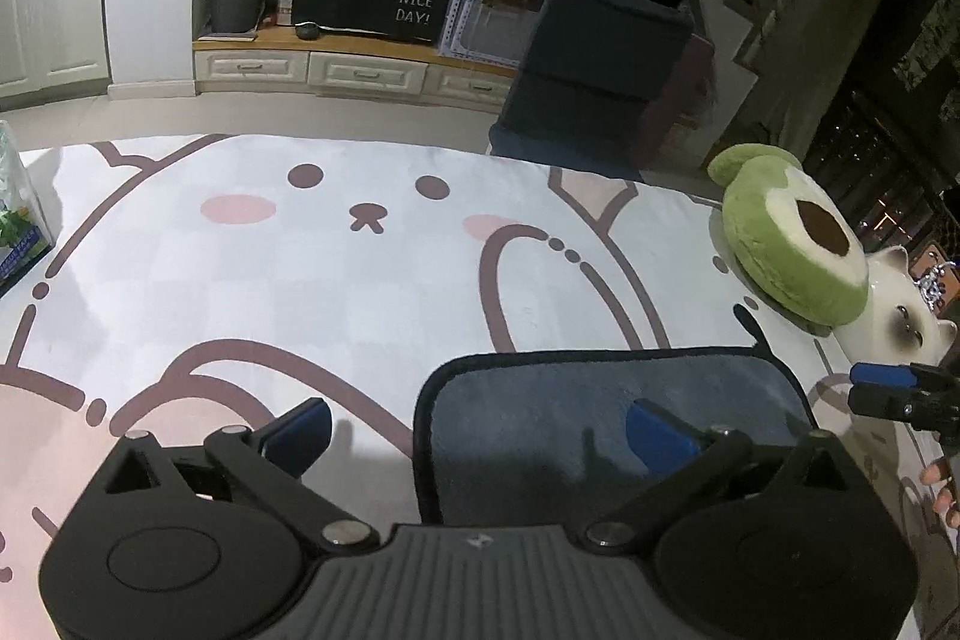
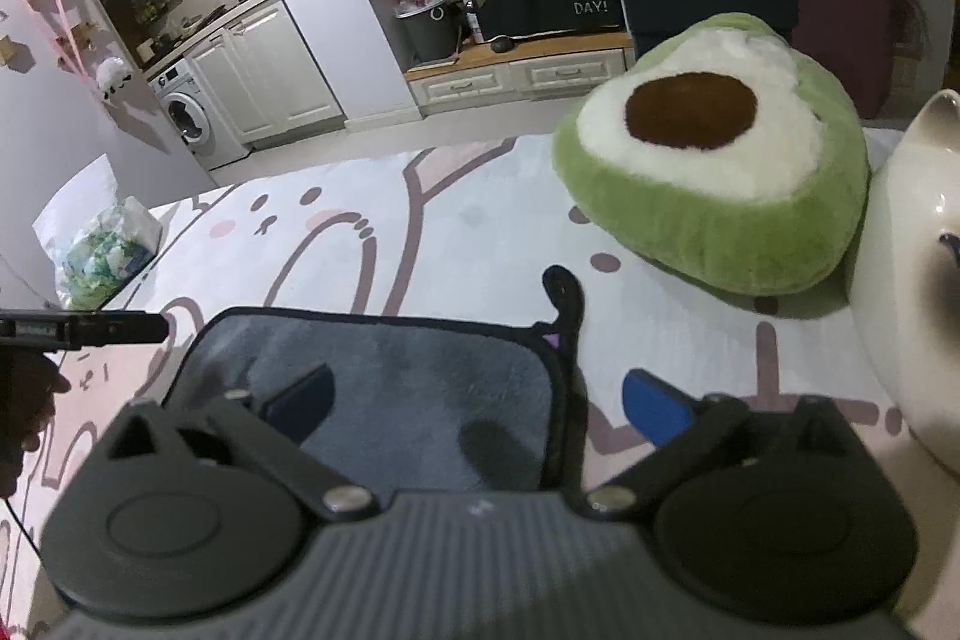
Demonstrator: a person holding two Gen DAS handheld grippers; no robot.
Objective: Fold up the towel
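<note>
A grey-blue towel (image 1: 576,400) with dark trim lies flat on the white cartoon-print blanket (image 1: 300,280); it also shows in the right wrist view (image 2: 408,376), with a dark hanging loop (image 2: 567,295) at its far right corner. My left gripper (image 1: 480,439) is open and empty, its jaws straddling the towel's left edge. My right gripper (image 2: 480,406) is open and empty, its jaws straddling the towel's right edge. The right gripper also shows at the right edge of the left wrist view (image 1: 888,388), and the left gripper at the left edge of the right wrist view (image 2: 90,328).
A green avocado plush (image 2: 714,172) and a white cat figure (image 2: 912,280) sit at the blanket's right side. A plastic-wrapped pack (image 2: 108,250) lies at the far left. Cabinets, a dark chair (image 1: 600,58) and a washing machine (image 2: 186,118) stand beyond the blanket.
</note>
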